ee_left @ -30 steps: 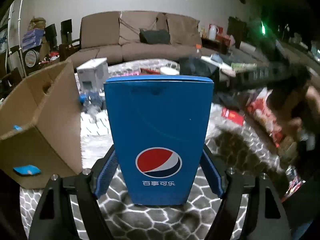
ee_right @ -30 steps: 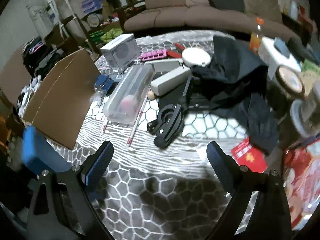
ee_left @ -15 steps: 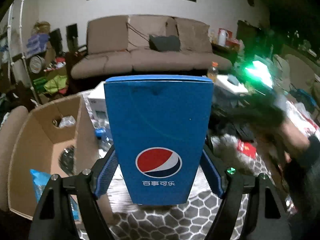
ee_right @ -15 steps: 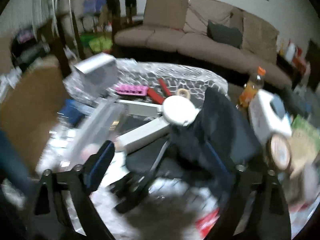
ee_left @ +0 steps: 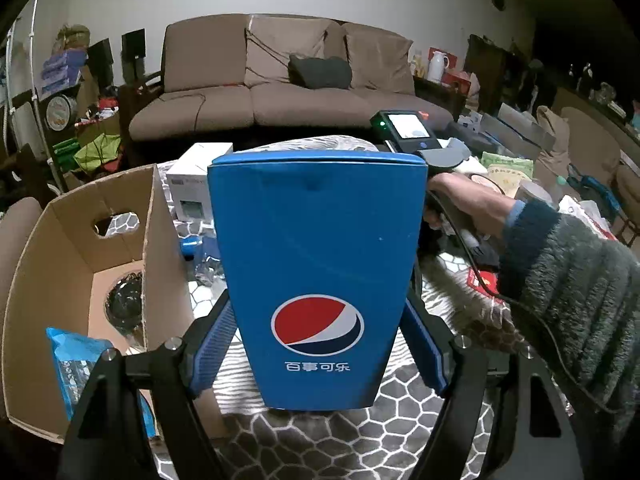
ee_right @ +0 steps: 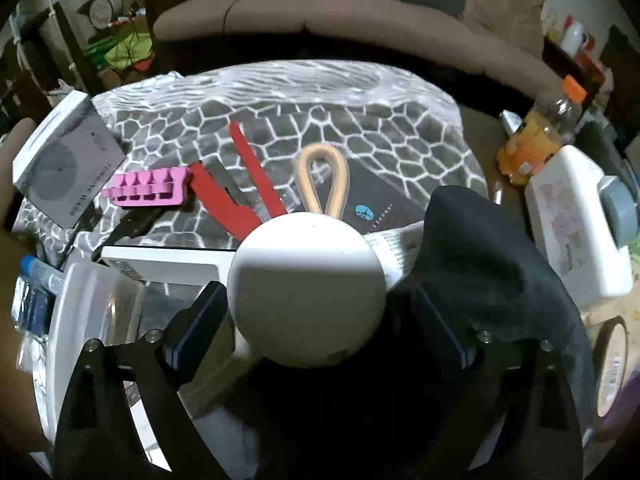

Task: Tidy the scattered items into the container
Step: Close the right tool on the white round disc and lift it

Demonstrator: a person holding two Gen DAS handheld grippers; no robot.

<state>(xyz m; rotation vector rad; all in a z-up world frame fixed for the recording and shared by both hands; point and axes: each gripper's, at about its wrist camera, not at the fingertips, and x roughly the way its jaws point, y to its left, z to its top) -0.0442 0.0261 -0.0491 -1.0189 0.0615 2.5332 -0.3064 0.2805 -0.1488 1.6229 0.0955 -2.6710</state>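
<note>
My left gripper (ee_left: pixel 316 340) is shut on a tall blue Pepsi carton (ee_left: pixel 316 264), held upright above the patterned tablecloth. The open cardboard box (ee_left: pixel 80 264) stands just to its left, with a blue packet (ee_left: pixel 76 360) and a dark round thing inside. In the right wrist view my right gripper (ee_right: pixel 318 300) is open, its fingers on either side of a white round item (ee_right: pixel 306 288) with a tan loop handle (ee_right: pixel 320 184). A gap shows at the right finger. A hand and fuzzy grey sleeve (ee_left: pixel 560 264) hold that gripper.
Around the white item lie a pink toothed piece (ee_right: pixel 148 192), red strips (ee_right: pixel 240 200), a grey-white carton (ee_right: pixel 64 176), a clear plastic case (ee_right: pixel 92 320), black cloth (ee_right: pixel 480 272), a white box (ee_right: pixel 576 224) and an orange-capped bottle (ee_right: pixel 548 120). A sofa stands beyond the table.
My right gripper has swept forward over the table and now straddles the white round item. The left gripper has risen with the Pepsi carton, so the cardboard box's inside shows.
</note>
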